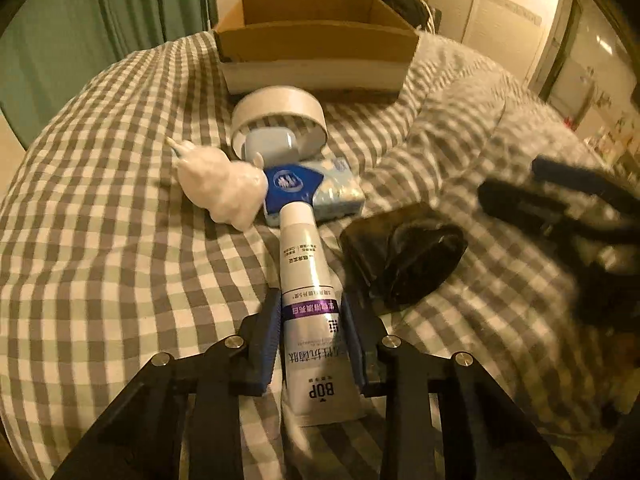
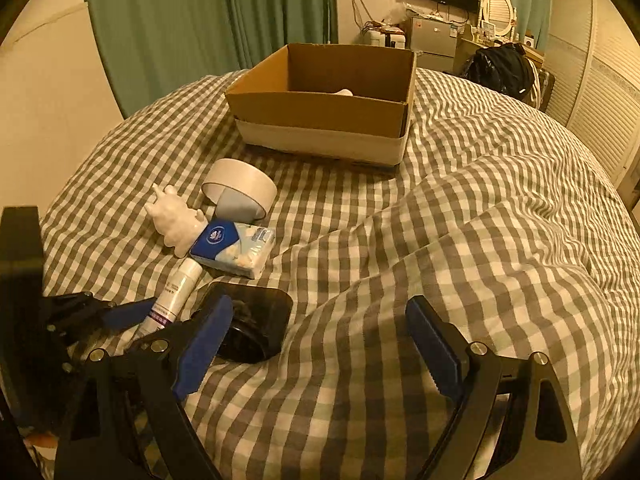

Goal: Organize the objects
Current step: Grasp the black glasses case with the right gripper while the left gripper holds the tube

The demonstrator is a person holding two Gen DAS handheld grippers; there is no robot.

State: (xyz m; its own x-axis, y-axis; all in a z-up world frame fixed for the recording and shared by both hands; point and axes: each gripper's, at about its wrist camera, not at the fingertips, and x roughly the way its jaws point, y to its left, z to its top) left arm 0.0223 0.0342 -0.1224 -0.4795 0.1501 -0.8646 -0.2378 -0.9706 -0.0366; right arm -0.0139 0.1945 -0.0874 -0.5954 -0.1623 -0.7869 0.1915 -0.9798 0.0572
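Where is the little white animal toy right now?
The white animal figurine lies on the checked bedspread, left of the tissue pack and just in front of the roll of tape, nearer the cameras than the cardboard box.

the bedcover point(image 2: 460, 200) is grey-and-white check, the box point(image 2: 320, 116) brown with a white band. the tube point(image 1: 304, 280) is white with a purple stripe, the tissue pack point(image 2: 236, 250) blue and white.

The tube point(image 1: 306, 280) is being flanked by figurine point(image 1: 222, 188) left, dish point(image 1: 404, 260) right; box point(image 1: 316, 46) behind.
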